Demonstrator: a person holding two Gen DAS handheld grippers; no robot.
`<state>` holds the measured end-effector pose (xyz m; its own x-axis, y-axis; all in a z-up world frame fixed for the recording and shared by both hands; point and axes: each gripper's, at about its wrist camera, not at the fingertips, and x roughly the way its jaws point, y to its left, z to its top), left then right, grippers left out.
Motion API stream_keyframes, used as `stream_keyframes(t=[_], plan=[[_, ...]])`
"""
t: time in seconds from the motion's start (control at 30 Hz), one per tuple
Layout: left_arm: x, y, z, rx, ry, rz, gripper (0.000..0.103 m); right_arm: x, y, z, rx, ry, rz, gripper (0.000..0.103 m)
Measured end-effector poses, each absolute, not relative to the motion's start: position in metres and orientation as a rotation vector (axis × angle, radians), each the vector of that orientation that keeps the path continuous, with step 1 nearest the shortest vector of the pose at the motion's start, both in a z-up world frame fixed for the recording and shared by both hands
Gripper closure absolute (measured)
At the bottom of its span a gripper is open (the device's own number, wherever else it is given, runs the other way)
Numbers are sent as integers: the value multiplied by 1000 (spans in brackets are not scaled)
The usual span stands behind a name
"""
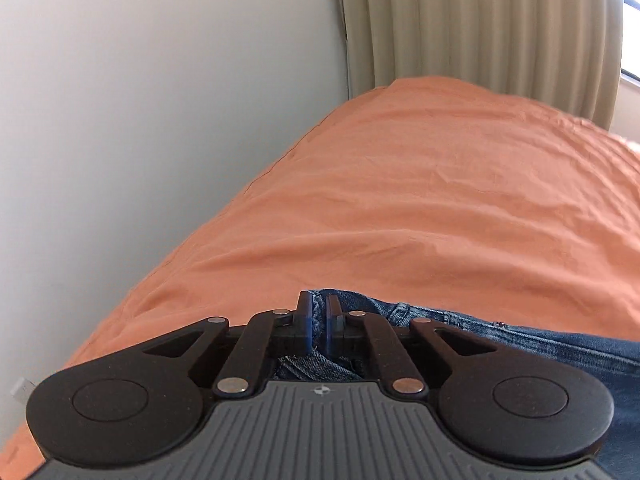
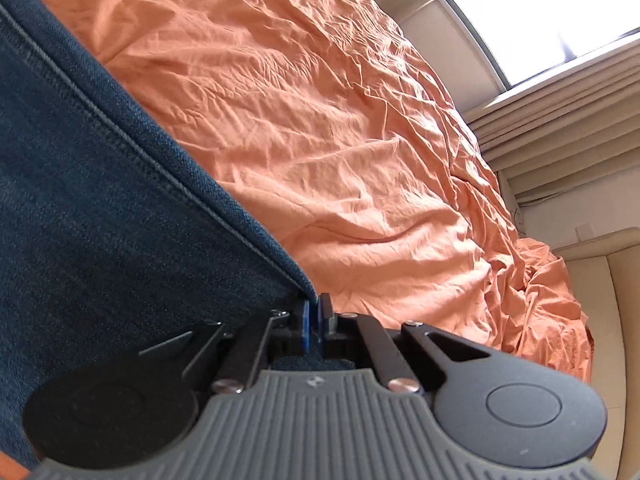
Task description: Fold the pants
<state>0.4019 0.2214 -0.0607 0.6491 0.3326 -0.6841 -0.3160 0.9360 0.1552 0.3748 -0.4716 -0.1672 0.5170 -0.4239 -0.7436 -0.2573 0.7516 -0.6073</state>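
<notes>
The left gripper (image 1: 319, 322) pinches a bunched edge of the blue denim pants (image 1: 520, 340) between its narrowed blue pads, near what looks like a belt loop at the waistband; the denim trails off to that gripper's right and under its body. The right gripper (image 2: 316, 320) is likewise clamped on a corner of the pants (image 2: 100, 208), where a stitched hem or seam runs away up and to its left. Beyond both sets of fingers spreads a wrinkled orange bedsheet (image 1: 420, 200), with a plain white wall (image 1: 140, 100) to the left gripper's left and pleated beige curtains (image 1: 480, 20) and a bright window (image 2: 540, 8) farther ahead. With two edges held, a fold appears to be under way; the next move likely calls for carrying both corners together, keeping the cloth taut, and laying it flat on the sheet before letting go.
</notes>
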Motion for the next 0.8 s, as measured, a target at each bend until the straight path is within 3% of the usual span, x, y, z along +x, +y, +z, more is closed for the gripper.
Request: stream_keyframes(t=[0.27, 0.4, 0.47, 0.53, 0.6, 0.8], plan=[[428, 217, -87, 163, 737, 524, 103, 398, -473, -204, -714, 1081, -146, 103], [425, 234, -75, 47, 742, 487, 103, 400, -475, -203, -662, 1090, -170, 103], [419, 227, -69, 81, 738, 453, 101, 396, -482, -192, -602, 1081, -193, 91], [412, 218, -63, 111, 753, 384, 91, 387, -492, -173, -514, 1057, -212, 79], [403, 206, -58, 134, 774, 309, 90, 373, -506, -153, -415, 1027, -246, 65], [382, 150, -64, 235, 826, 135, 88, 303, -568, -104, -23, 979, -340, 66]])
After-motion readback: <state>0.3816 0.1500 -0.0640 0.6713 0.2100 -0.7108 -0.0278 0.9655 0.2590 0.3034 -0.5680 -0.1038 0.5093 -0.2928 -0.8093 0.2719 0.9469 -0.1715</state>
